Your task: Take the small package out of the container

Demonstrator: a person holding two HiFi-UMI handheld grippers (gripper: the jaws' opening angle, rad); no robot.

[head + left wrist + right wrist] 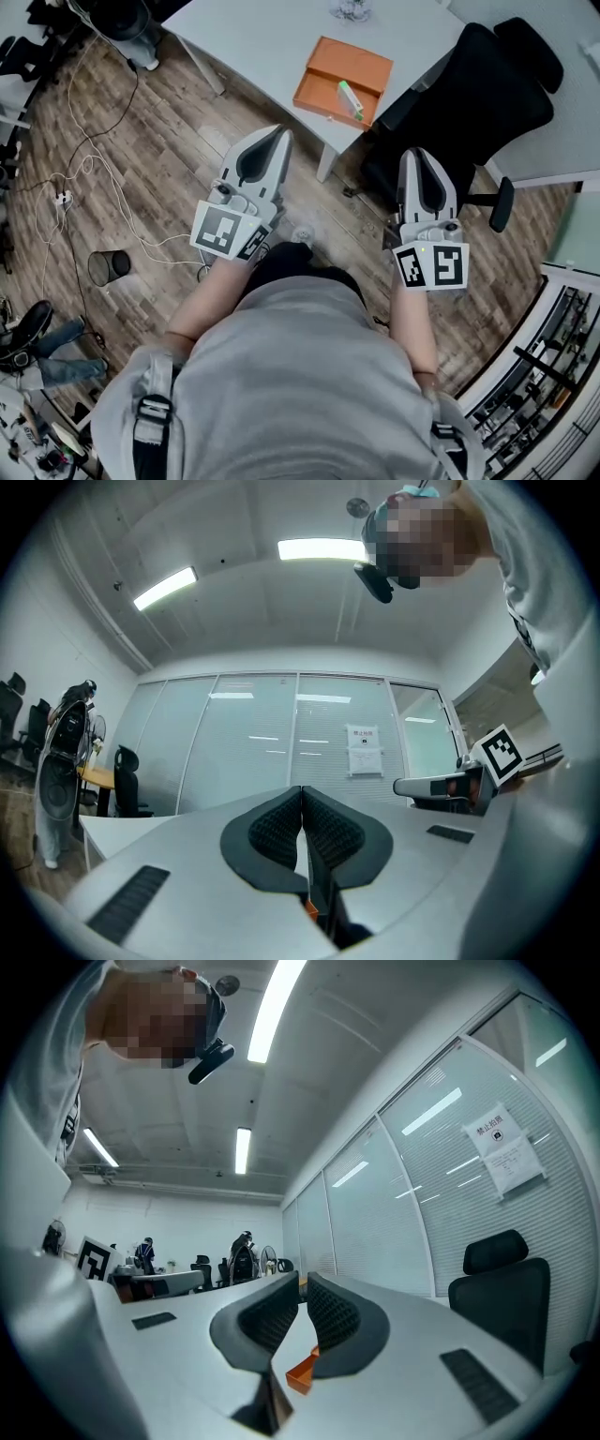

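Both grippers were held up in front of the person, well short of the white table, and neither had anything in it. The left gripper had its jaws pressed together with nothing between them, as its own view showed plainly. The right gripper stood the same way, its ribbed pads meeting at the tips and bare. The orange container lay near the corner of the table, ahead of the two grippers. The small package, a pale green thing, lay inside it by the wall nearest the black office chair, which stood just beside that corner.

To my eye the job had not really begun: this looked like the approach, before any reach. The next move would call for one gripper to part its jaws, travel forward and down over the container's rim, and set its pads either side of the package. The package looked slim and lay close to the wall, so coming in from above seemed wiser than from the side.
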